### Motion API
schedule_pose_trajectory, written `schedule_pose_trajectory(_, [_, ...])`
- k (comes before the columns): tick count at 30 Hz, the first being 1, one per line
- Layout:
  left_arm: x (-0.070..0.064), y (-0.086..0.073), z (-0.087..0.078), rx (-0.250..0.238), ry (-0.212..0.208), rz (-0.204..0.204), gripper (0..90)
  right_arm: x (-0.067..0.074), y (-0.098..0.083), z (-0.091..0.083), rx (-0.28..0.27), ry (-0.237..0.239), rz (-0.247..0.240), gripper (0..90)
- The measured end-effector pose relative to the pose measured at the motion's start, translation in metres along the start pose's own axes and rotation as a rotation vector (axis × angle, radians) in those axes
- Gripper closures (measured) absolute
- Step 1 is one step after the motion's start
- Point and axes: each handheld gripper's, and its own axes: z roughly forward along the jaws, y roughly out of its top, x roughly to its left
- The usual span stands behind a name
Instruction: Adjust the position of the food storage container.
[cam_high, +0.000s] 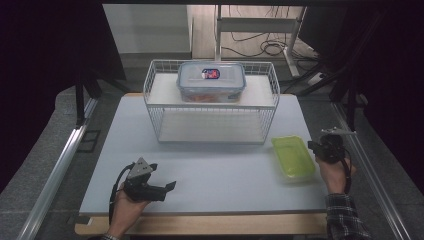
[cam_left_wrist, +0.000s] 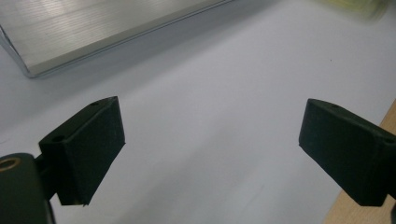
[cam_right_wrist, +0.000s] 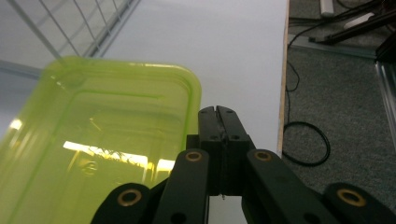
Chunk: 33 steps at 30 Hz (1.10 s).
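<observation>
The white rectangular table (cam_high: 210, 170) is being shared by both claws. The yellow-green translucent plastic tray (cam_right_wrist: 98, 140) is lying just left of the right claw (cam_right_wrist: 218, 112), pressed shut, empty. The left claw (cam_left_wrist: 212, 144) is being held wide, empty.

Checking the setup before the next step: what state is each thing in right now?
Clear lidded box: closed, lid on, sitting on the upper shelf of the wire rack.
Green container: open, no lid, appears empty, on the table beside the rack.
Left tongs: open, nothing between the jaws, over bare table.
Right tongs: shut, jaws together on nothing, next to the green container's rim.
</observation>
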Motion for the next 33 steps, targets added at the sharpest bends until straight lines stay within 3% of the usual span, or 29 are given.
schedule_pose_trajectory(6, [-0.001, 0.000, 0.002, 0.013, -0.001, 0.007, 6.7, 0.001, -0.003, 0.009, 0.021, 0.033, -0.004, 88.9])
schedule_pose_trajectory(10, [-0.002, 0.000, 0.003, 0.014, -0.001, 0.008, 6.7, 0.012, -0.001, 0.011, 0.030, 0.071, -0.033, 88.9])
schedule_pose_trajectory(23, [-0.001, 0.000, 0.002, 0.015, -0.004, 0.008, 6.7, 0.077, 0.009, 0.016, 0.051, 0.216, -0.166, 88.9])
schedule_pose_trajectory(29, [-0.002, 0.000, 0.003, 0.018, -0.009, 0.005, 6.7, 0.114, 0.010, 0.020, 0.061, 0.310, -0.221, 88.8])
schedule_pose_trajectory(33, [-0.002, 0.000, 0.003, 0.023, -0.013, -0.002, 6.8, 0.138, 0.008, 0.023, 0.072, 0.341, -0.277, 88.8])
